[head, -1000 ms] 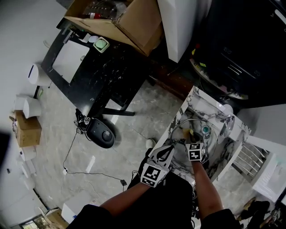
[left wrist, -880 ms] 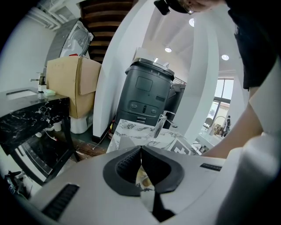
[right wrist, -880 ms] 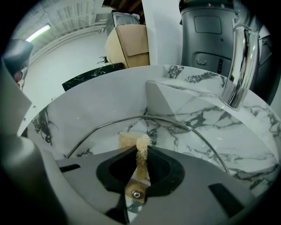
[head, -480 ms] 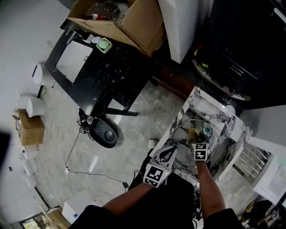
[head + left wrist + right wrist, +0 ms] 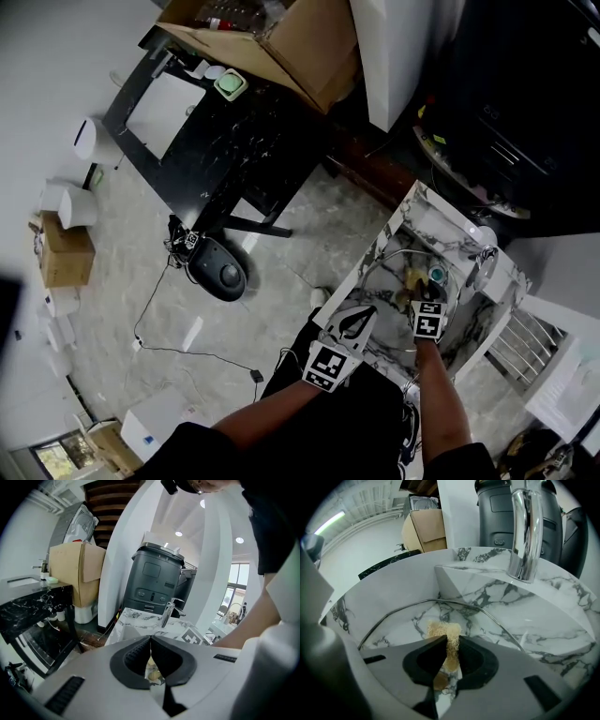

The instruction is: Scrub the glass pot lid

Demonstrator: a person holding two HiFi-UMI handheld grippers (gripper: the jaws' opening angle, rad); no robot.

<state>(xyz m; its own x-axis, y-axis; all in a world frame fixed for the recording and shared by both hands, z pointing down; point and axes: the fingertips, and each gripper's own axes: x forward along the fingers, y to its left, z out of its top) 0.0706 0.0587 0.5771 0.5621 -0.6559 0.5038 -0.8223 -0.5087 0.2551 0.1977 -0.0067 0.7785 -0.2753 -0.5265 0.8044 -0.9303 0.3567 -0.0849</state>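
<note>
The right gripper view alone shows the grasp: the right gripper [image 5: 450, 641] is clenched on a yellow scrubber [image 5: 443, 631], pressed on the glass lid [image 5: 405, 620] that lies in the marble sink [image 5: 562, 616], with the tap [image 5: 526, 531] at 1 o'clock. The left gripper view shows the left gripper [image 5: 150, 641] with jaws pressed together; whether they pinch the lid's rim is not clear to me. Only the head view shows the room: the sink at 4 o'clock, a black table [image 5: 216, 131] and a cardboard box [image 5: 281, 42] at 11 o'clock, and a grey stone floor [image 5: 141, 309] with a cable [image 5: 155, 309].
</note>
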